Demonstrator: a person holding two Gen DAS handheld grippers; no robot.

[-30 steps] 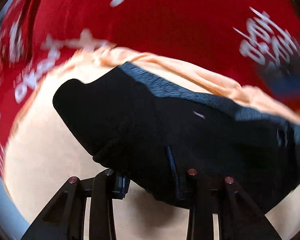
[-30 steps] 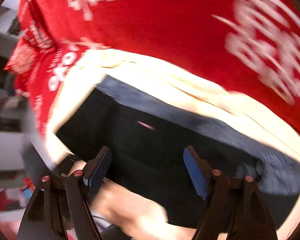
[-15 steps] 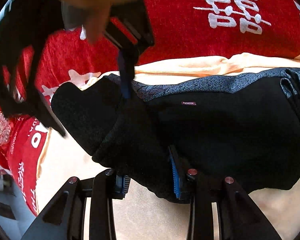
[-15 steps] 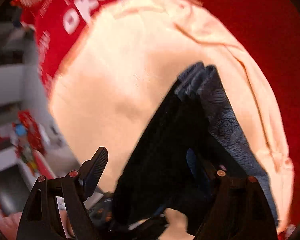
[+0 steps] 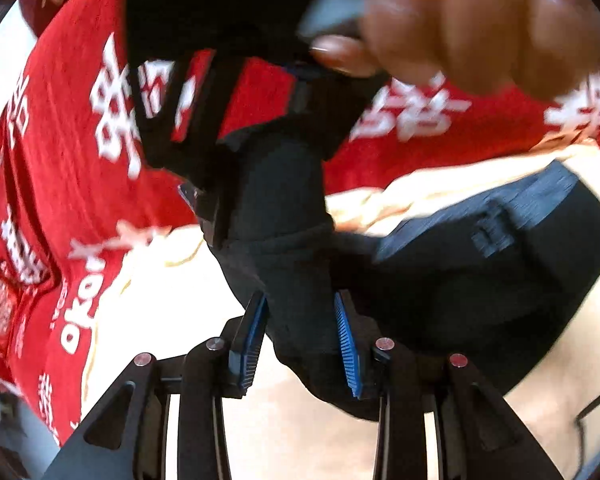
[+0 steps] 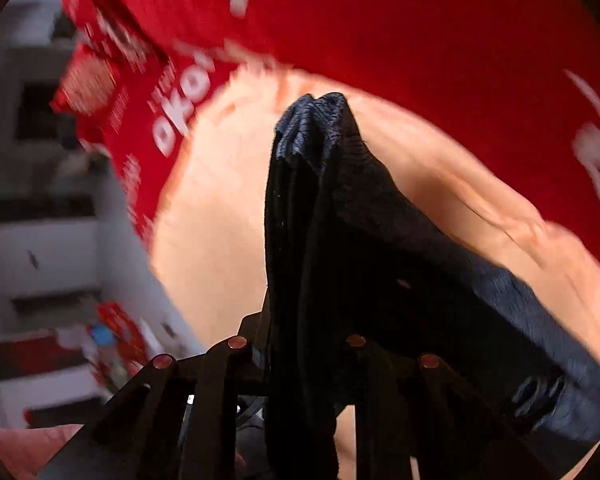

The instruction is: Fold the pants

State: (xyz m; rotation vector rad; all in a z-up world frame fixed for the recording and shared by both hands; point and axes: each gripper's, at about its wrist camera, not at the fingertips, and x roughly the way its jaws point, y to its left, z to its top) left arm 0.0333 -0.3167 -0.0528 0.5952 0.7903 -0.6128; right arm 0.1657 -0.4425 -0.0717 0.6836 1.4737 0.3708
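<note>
Black pants (image 5: 452, 280) with a grey-blue waistband lie partly on a cream cloth (image 5: 160, 320). My left gripper (image 5: 300, 340) is shut on a bunched fold of the pants between its blue pads. My right gripper (image 5: 236, 184) shows in the left wrist view above it, gripping the same raised fold, with the hand behind it. In the right wrist view the pants (image 6: 340, 240) hang in a ridge through the right gripper (image 6: 300, 344), which is shut on them; its pads are hidden by the cloth.
A red blanket (image 5: 80, 140) with white characters covers the surface under the cream cloth (image 6: 220, 220). Shelving and a white wall (image 6: 40, 240) lie at the left past the surface's edge.
The right gripper has closed on the pants beside the left one. Both have lifted the fold off the cloth, so the pants now hang in a ridge.
</note>
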